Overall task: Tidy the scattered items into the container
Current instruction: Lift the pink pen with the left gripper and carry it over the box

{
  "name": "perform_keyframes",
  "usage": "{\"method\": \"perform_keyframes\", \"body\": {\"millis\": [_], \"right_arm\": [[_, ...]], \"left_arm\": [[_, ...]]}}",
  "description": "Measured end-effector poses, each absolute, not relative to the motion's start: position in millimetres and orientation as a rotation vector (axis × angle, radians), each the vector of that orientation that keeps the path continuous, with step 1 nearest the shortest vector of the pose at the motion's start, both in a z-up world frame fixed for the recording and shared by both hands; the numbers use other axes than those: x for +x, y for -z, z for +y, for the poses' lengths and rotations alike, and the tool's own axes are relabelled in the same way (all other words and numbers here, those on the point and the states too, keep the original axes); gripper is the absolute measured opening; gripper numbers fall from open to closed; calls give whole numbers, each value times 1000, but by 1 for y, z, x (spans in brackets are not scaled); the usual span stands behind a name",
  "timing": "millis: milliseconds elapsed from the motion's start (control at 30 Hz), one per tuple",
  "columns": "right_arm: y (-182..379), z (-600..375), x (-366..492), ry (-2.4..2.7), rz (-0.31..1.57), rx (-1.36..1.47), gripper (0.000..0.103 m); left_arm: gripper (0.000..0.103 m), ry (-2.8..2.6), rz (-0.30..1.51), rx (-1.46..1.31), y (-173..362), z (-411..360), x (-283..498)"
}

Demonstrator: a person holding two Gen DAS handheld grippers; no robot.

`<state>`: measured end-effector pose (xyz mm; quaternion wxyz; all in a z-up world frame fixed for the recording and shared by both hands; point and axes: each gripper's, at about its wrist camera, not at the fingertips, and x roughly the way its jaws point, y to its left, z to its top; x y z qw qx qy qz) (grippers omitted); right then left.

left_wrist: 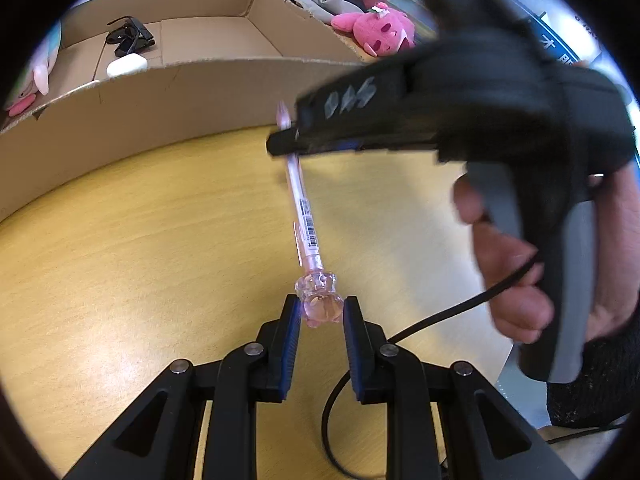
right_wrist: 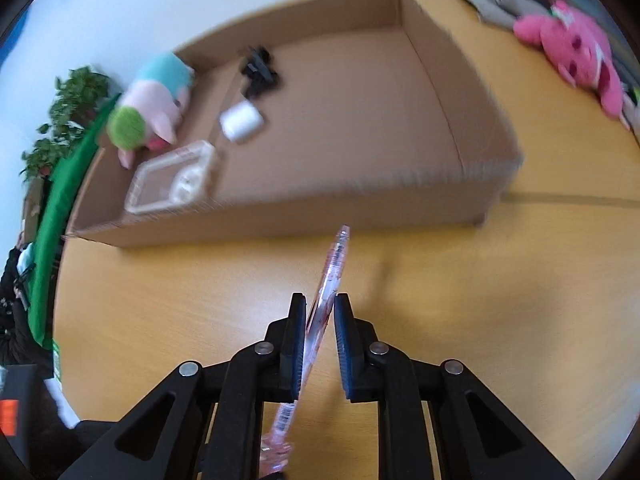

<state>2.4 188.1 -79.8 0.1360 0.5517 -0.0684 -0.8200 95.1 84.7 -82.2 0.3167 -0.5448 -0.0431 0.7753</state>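
Above the yellow wooden surface (left_wrist: 140,248), just short of the cardboard box (right_wrist: 360,128), my right gripper (right_wrist: 320,312) has its jaws closed on the pink pen (left_wrist: 304,216) near its tip. My left gripper (left_wrist: 322,312) has its jaws part open around the pen's clear bear-shaped cap (left_wrist: 320,300); I cannot tell whether they touch it. Inside the box lie a white case (right_wrist: 242,120), black sunglasses (left_wrist: 130,36), a clear tray (right_wrist: 172,180) and a pastel plush (right_wrist: 154,100).

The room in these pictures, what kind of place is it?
Probably an office or a lab room set up for recording, not a home: a plain wooden table, a cardboard box as the container, and a blue sign on the wall behind. Plush toys lie around as props.
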Motion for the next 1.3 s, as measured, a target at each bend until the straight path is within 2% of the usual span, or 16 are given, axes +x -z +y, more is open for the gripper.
{"method": "perform_keyframes", "body": {"millis": [300,467,800,1000,1300], "right_arm": [[28,173,-28,2413,-93,1450,13],[-5,157,-67,2408,-26,1372,13],[-63,103,-155,2379,136,1289,12],[-61,94,-200,2359,176,1348,12],[-18,96,-255,2291,161,1481,12]], "left_arm": [[20,-2082,-207,-1372,48,73,70],[20,-2156,-225,-1334,13,59,4],[21,-2300,-274,-1298,-48,57,-62],[21,-2310,-286,-1315,-55,58,-109],[21,-2234,-317,-1416,-13,65,-164]]}}
